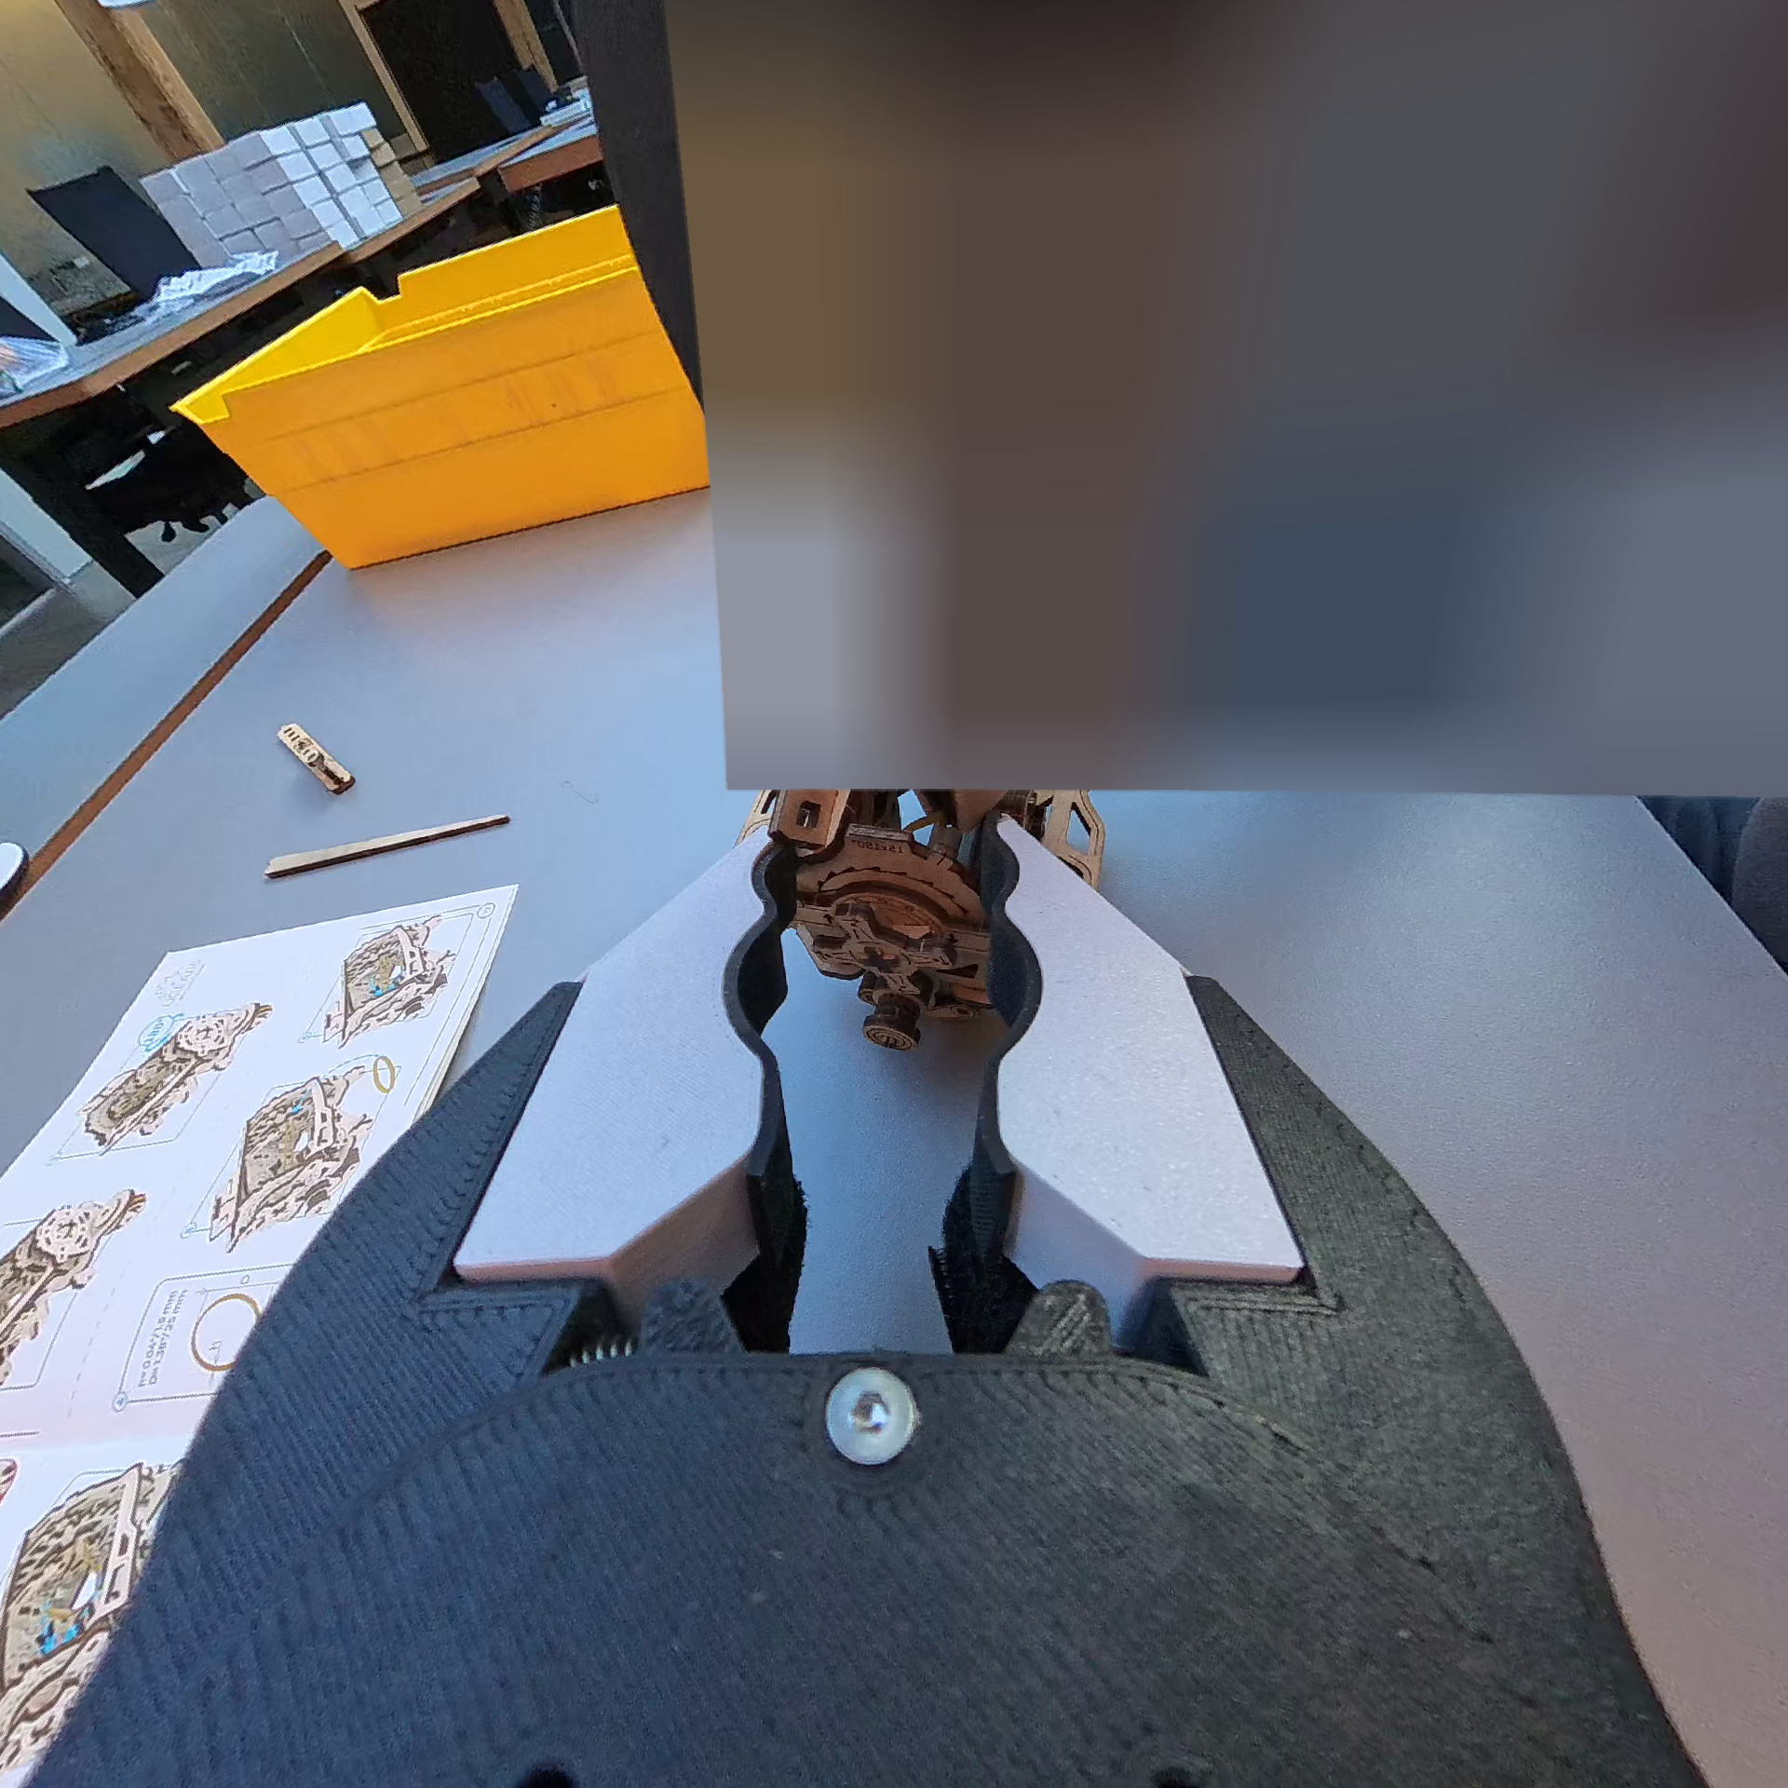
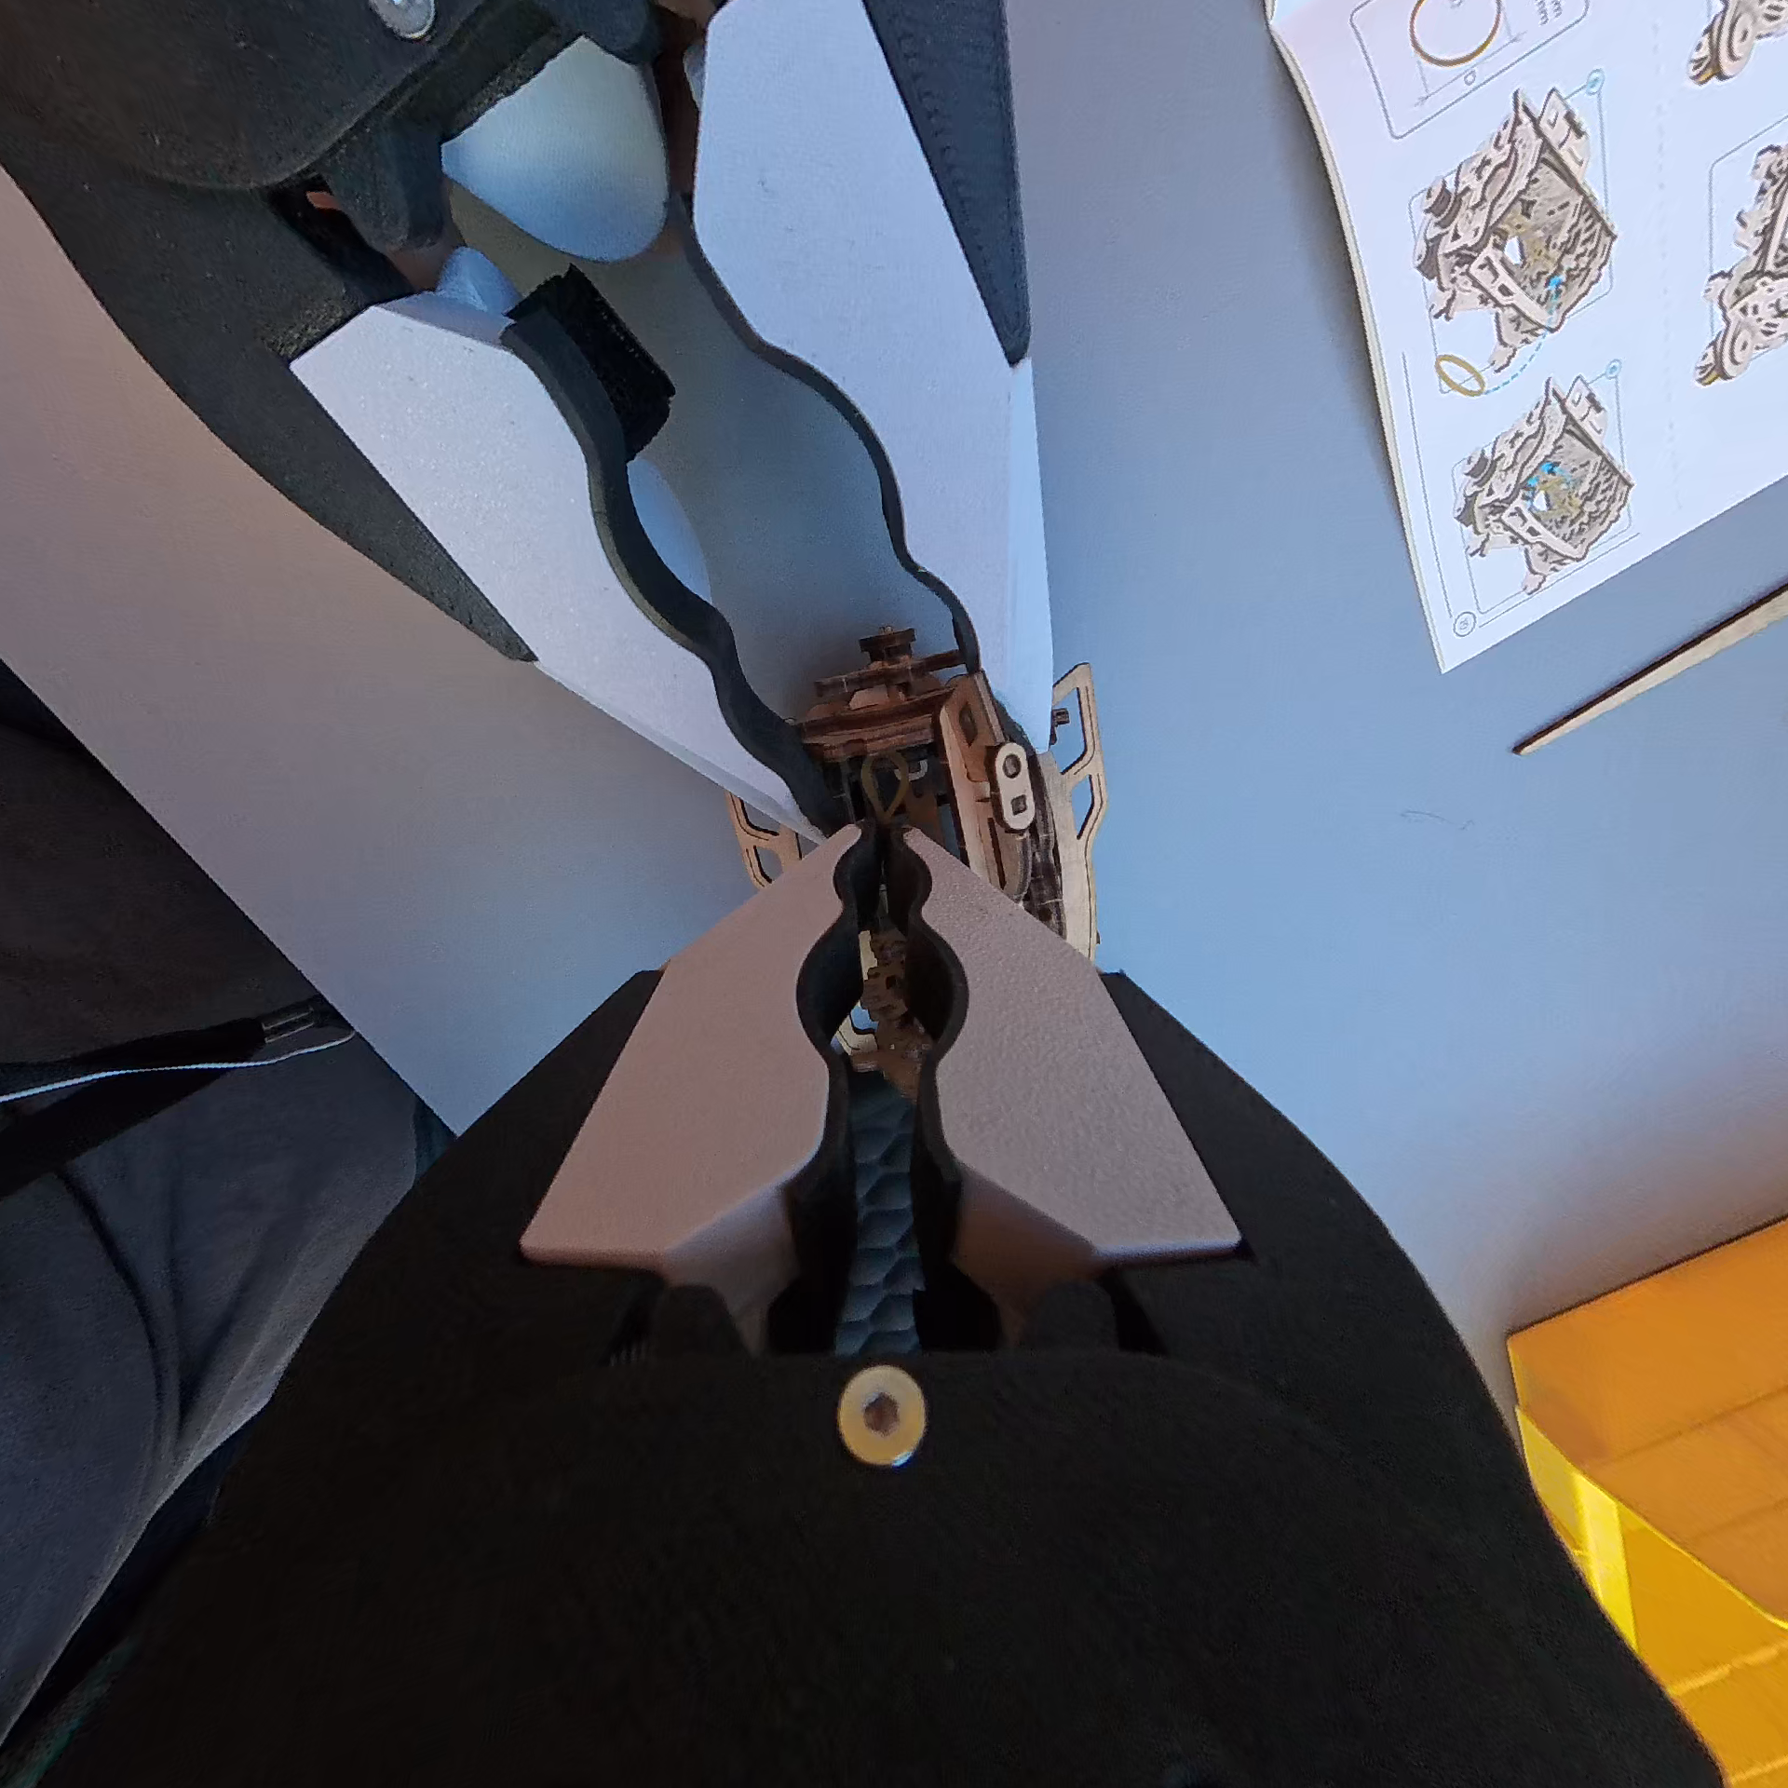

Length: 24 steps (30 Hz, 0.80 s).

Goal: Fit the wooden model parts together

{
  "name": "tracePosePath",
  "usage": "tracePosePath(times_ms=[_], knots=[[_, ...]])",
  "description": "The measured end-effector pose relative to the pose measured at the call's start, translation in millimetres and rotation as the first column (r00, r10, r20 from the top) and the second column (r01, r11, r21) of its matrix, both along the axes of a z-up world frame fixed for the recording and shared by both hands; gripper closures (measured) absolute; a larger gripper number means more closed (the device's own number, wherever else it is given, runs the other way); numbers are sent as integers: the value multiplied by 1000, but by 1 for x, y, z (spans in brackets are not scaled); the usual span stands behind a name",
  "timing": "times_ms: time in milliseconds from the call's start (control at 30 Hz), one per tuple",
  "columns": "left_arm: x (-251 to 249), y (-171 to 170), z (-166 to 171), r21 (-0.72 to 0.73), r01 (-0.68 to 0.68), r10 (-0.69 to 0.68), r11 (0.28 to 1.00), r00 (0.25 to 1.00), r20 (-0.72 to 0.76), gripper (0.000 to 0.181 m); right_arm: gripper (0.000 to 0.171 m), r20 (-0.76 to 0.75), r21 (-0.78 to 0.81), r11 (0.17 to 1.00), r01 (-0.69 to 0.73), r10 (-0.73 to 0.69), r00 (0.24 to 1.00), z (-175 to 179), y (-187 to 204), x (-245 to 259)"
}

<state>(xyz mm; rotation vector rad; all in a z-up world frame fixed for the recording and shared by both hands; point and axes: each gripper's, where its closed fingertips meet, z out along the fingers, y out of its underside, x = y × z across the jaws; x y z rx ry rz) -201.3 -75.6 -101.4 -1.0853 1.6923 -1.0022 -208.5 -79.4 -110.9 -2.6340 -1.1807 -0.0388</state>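
A small wooden model [image 1: 890,929] with gears and a knob stands on the grey table [image 1: 503,697]. My left gripper [image 1: 885,856] is shut on it, one fingertip on each side. In the right wrist view the left gripper [image 2: 919,774] comes in from the top and clamps the same model [image 2: 968,745]. My right gripper [image 2: 885,837] sits just in front of the model, its jaws nearly closed on a thin olive rubber band [image 2: 885,786] that loops up into the model's frame. A blur patch hides the right gripper in the left wrist view.
An instruction sheet [image 1: 242,1113] lies to the left, also in the right wrist view [image 2: 1548,290]. A thin wooden stick [image 1: 387,845] and a small wooden piece [image 1: 315,759] lie beyond it. A yellow bin [image 1: 464,406] stands at the back. The table edge [image 1: 193,677] runs along the left.
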Motion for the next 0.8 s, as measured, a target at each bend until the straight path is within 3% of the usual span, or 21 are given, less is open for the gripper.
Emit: tracePosePath(times_ms=[33,467,800], knots=[[0,0,0,-1,0,0,1000,1000,0,145,171,-5,2,1000,0,0,1000,0,0,0],[3,4,0,-45,-3,2,999,1000,-14,146,171,-2,-6,999,-36,36,999,1,4,3],[3,4,0,-38,-5,4,999,1000,-13,146,171,118,75,986,-149,139,983,2,6,3]])
